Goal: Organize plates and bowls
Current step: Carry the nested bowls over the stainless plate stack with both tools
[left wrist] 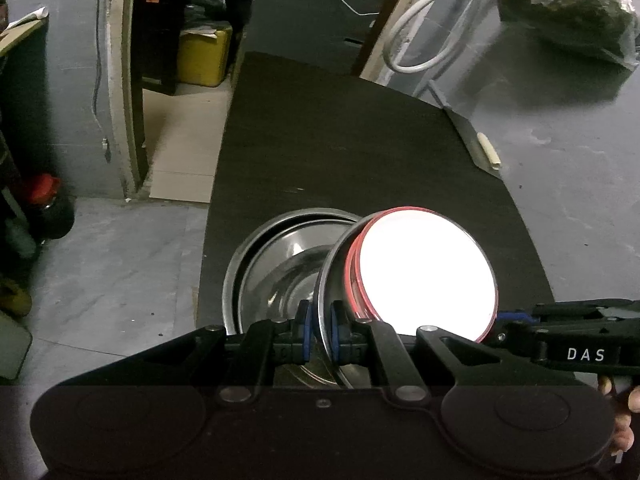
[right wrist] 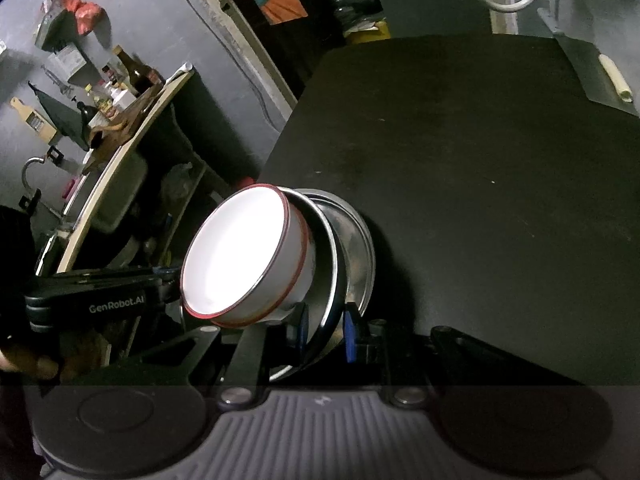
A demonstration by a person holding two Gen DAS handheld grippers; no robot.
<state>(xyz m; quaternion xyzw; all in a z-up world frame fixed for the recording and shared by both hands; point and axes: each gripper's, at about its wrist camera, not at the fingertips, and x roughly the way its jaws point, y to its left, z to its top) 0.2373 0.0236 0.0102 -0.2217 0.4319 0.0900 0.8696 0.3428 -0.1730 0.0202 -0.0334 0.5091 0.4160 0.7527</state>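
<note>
Over the black table (left wrist: 320, 140) | two tools clamp one steel plate (left wrist: 326, 280) | one red-rimmed bowl (left wrist: 424, 276)

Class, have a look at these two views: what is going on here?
A person holds a gripper in each hand over a dark table. The left gripper and the right gripper are both shut on the rim of a steel plate, one at each side. A white bowl with a red rim sits on that plate, and the pair is tilted over a stack of steel plates on the table. Whether the held plate is being lifted off or set down cannot be told.
</note>
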